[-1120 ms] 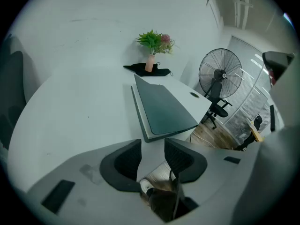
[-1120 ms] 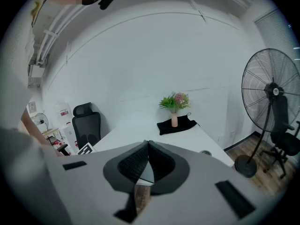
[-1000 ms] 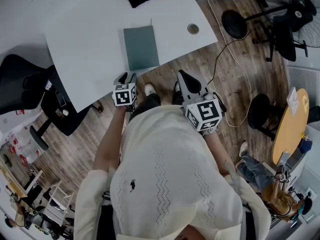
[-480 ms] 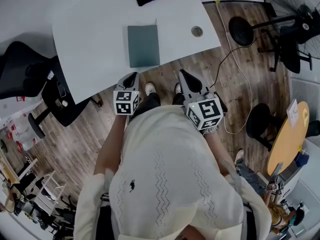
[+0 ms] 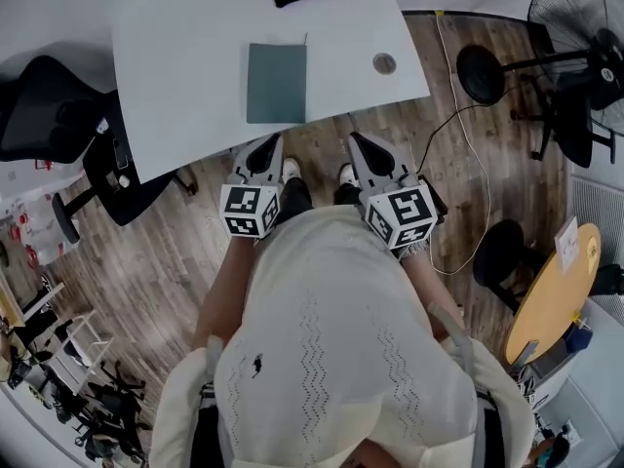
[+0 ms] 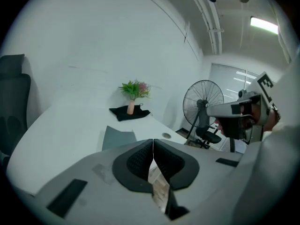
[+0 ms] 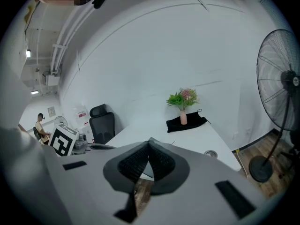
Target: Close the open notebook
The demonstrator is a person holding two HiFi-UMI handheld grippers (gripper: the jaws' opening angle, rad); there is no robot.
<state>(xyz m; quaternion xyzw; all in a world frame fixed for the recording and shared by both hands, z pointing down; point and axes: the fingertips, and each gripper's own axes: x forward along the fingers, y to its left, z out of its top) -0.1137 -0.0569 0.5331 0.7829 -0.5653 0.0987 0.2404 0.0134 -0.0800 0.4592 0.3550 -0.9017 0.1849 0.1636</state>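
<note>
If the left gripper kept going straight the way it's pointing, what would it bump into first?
Probably the white table, near its front edge. The left gripper, shut and empty, points slightly down at the tabletop just right of the closed notebook. Depth is hard to judge here.

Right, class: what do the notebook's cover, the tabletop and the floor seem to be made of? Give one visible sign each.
Notebook: matte grey-green cover, perhaps card or faux leather; no glare. Table: smooth white, likely laminate; uniform, no grain. Floor: wood or wood-look planks; grain and seams show.
</note>
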